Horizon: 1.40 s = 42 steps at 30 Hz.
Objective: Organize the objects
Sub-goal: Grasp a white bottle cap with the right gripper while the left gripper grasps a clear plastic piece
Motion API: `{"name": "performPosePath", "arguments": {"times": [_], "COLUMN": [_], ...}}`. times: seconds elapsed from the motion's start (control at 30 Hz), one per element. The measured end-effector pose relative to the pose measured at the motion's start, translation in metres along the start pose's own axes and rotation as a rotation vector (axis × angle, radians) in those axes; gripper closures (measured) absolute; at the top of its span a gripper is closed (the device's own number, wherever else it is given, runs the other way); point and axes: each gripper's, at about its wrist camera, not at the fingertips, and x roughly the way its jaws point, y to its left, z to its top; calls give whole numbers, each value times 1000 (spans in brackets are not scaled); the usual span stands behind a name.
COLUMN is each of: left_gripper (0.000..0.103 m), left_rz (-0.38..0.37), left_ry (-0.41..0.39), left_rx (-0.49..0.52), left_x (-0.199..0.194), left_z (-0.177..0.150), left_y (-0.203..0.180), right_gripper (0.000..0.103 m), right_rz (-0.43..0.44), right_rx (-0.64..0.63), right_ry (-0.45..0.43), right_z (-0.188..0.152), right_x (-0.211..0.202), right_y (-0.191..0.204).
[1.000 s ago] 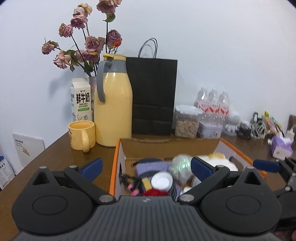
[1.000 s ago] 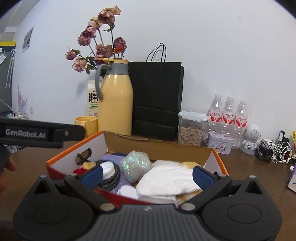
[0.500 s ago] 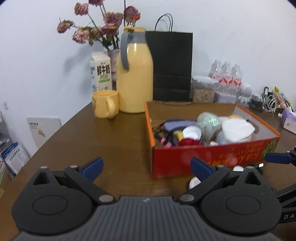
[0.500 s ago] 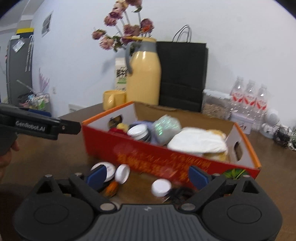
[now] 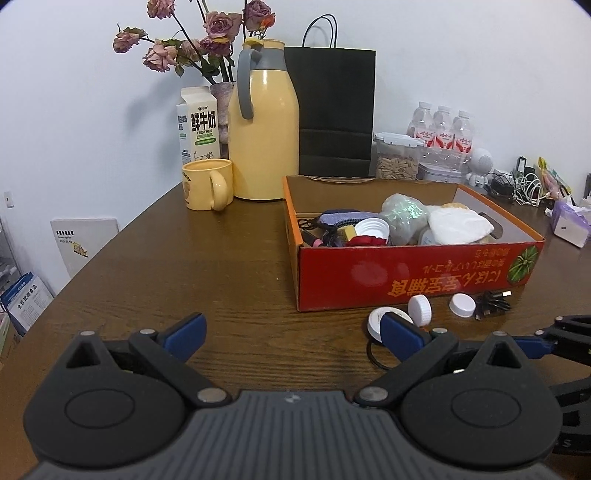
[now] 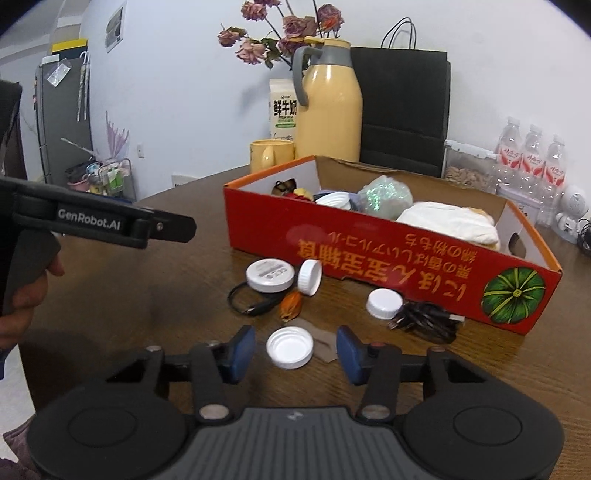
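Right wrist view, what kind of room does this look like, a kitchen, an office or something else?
Probably a home dining or living area, though I can't be sure. A wooden table holds a yellow thermos jug, a milk carton and a vase of dried roses; a grey fridge-like cabinet stands behind.

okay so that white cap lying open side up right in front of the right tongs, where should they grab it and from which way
Grip the white cap across its ribbed outer rim, coming down from above and the near side. It lies flat, hollow up, between the fingers of the right tongs, which are closing with gaps left either side. Its low wall probably means going down nearly to the table.
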Motion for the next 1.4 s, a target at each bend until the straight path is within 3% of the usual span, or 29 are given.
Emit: {"name": "performPosePath", "arguments": {"times": [0.17,0.23,0.57,0.77,0.93,1.03,1.4], "left_gripper": [0,0,2,19,53,67,67], "left_rz": [-5,-8,-32,-77,-173,-215,-288], "left_ry": [7,13,40,54,73,71,105], "left_rx": [0,2,17,56,131,193,341], "left_x": [-4,-3,4,8,13,16,36], "left_z": [-3,-4,-10,-11,-16,-19,-22], "left_y": [-2,-3,-15,-34,-64,-84,-121], "right_gripper": [67,76,76,76,76,76,76], "right_rz": [-1,-7,-19,-51,-104,-128,-156], "right_rx": [-12,-19,9,52,102,122,163], "right_ry": [22,29,-24,-60,-89,-104,-139], "right_z": [-1,-2,-2,-2,-5,-5,-10], "right_x": [7,9,-5,-13,-20,-23,-24], "right_y": [5,6,-3,-19,-42,-55,-81]}}
